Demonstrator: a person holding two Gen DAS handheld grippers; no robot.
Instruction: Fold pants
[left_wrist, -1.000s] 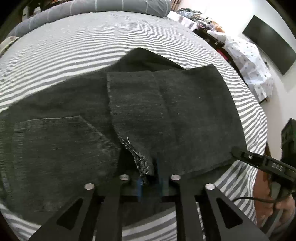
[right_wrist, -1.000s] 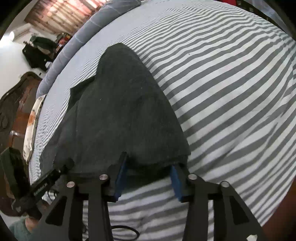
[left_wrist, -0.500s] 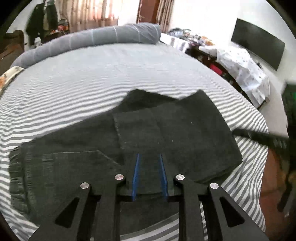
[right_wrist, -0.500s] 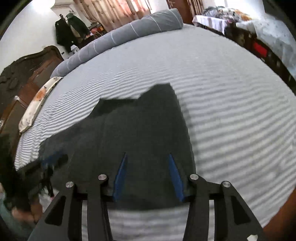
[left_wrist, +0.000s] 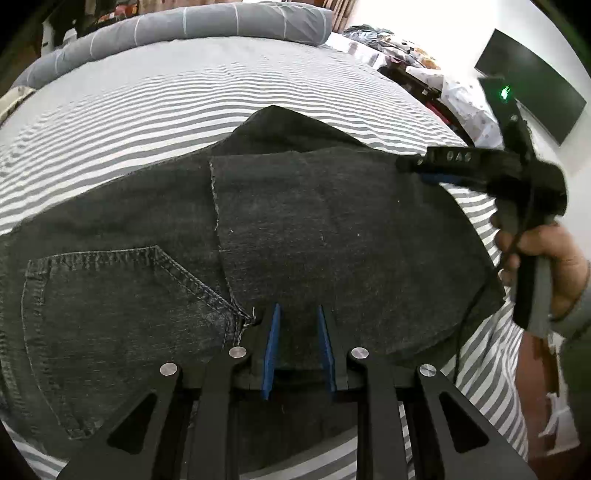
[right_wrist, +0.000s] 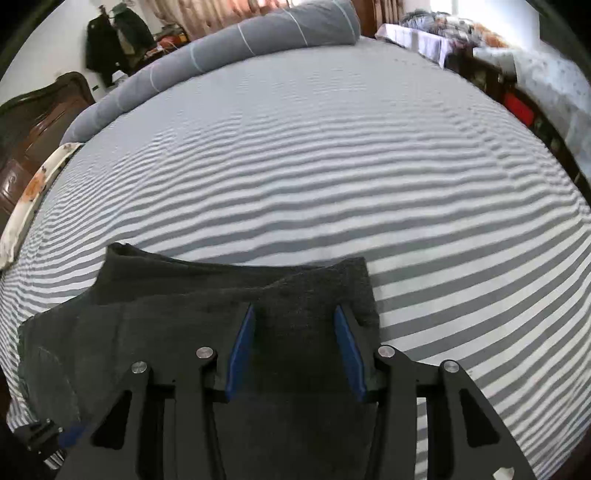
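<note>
From the left wrist, the pants (left_wrist: 258, 236) lie flat on the striped bed (left_wrist: 184, 92), with the legs doubled over the seat so that a raw hem edge runs down beside the back pocket (left_wrist: 110, 295). The left gripper (left_wrist: 297, 332) hovers over the near edge of the folded layer, fingers apart and holding nothing. The right gripper (left_wrist: 428, 170), seen side-on in the person's hand (left_wrist: 543, 266), sits at the far right corner of the cloth; from here I cannot tell if it touches. I judge that one fold is laid and both tools are free, so the next move calls for a fresh grip on one end of the stack, likely the folded right edge, to carry it across toward the pocket. The bed is bare beyond the pants up to the bolster (left_wrist: 184, 26), so there is ample room to swing cloth away from the person; the near edge lies close to the bed's rim, with little spare room there. From the right wrist, the right gripper (right_wrist: 295, 332) is spread wide above the pants (right_wrist: 184, 314), with nothing between its fingers. The folded corner ends just past the right finger, and the sheet (right_wrist: 332, 166) beyond it is open to the bolster (right_wrist: 221, 48) and the furniture at right.
</note>
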